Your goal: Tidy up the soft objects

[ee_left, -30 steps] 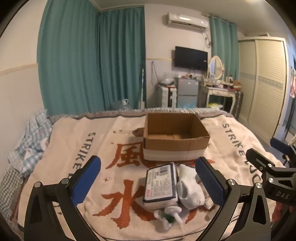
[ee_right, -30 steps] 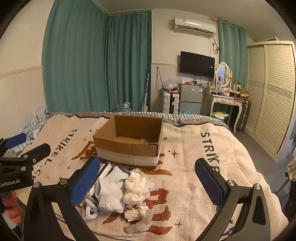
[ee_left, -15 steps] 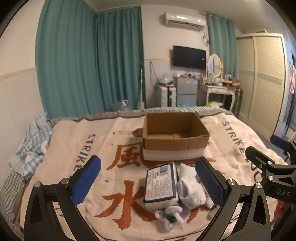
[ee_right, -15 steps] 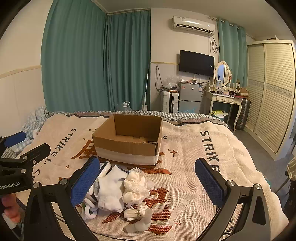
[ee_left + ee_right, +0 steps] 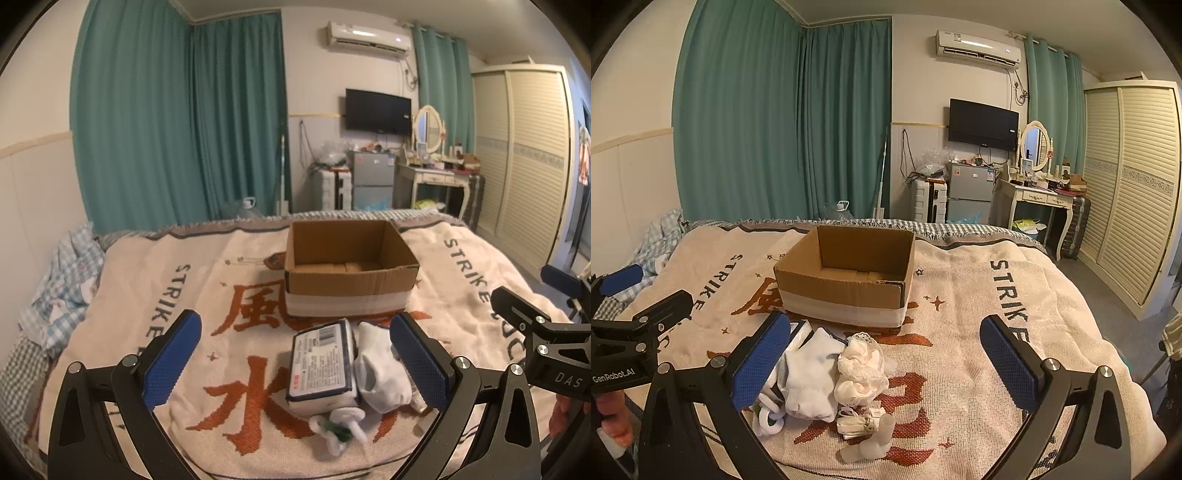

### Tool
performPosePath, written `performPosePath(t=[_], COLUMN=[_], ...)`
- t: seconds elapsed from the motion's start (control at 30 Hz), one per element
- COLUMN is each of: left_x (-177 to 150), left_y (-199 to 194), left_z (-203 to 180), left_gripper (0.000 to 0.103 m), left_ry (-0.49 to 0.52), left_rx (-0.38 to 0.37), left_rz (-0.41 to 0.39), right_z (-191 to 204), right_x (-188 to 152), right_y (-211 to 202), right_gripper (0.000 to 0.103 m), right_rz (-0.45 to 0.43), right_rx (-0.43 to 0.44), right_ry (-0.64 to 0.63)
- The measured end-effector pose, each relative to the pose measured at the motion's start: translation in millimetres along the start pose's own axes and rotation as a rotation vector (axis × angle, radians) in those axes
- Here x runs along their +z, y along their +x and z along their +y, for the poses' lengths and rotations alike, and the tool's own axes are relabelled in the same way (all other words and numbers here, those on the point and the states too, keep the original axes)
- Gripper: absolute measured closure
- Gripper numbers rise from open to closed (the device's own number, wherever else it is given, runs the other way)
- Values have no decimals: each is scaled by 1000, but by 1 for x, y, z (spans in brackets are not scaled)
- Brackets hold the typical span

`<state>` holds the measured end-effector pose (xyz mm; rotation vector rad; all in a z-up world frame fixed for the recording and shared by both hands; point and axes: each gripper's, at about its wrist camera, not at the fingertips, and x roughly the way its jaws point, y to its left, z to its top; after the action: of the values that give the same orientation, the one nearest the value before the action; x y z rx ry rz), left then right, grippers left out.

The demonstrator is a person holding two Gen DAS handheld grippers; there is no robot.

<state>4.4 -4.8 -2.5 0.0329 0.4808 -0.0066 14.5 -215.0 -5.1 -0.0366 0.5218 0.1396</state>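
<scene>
Bedroom scene, both wrist views. An open cardboard box (image 5: 846,280) stands empty on the bed's woven blanket (image 5: 979,317), with the pile of soft objects lying just in front of its near wall. The left hand-held gripper (image 5: 295,363) hovers above the pile with its blue-padded fingers (image 5: 171,360) spread wide apart and nothing between them; the right hand-held gripper (image 5: 886,363) is likewise wide apart and empty, offset to the pile's right.

Pile contents, from the left: a wrapped tissue pack (image 5: 320,363) with a printed label, touching a folded white sock (image 5: 812,376); beside the sock, a bunched cream lace-edged cloth (image 5: 862,369); nearer the cameras, a white ring-shaped item with a green part (image 5: 338,430), a small bundled white item (image 5: 857,424) and a pale translucent piece (image 5: 868,448), whose identities cannot be told.

Handling, as judged: all items look light. The sock and lace cloth are limp and will sag or trail, so each is best pinched through its thickest bunched middle rather than at an edge. The tissue pack is compressible yet keeps its block shape; its film wrapper may be slippery, so a grip across the two long sides suits it.
</scene>
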Motion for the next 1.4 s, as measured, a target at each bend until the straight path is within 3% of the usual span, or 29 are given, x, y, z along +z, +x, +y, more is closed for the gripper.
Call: performPosePath(t=[1.4], left_x=[1], left_y=[-4], left_z=[-4], left_gripper=[0], left_ry=[8], left_rx=[-16], left_rz=[-15], right_z=[-2], right_x=[-1], right_y=[-1], right_gripper=[0], right_rz=[-3], right_rx=[-1], right_ry=[-7])
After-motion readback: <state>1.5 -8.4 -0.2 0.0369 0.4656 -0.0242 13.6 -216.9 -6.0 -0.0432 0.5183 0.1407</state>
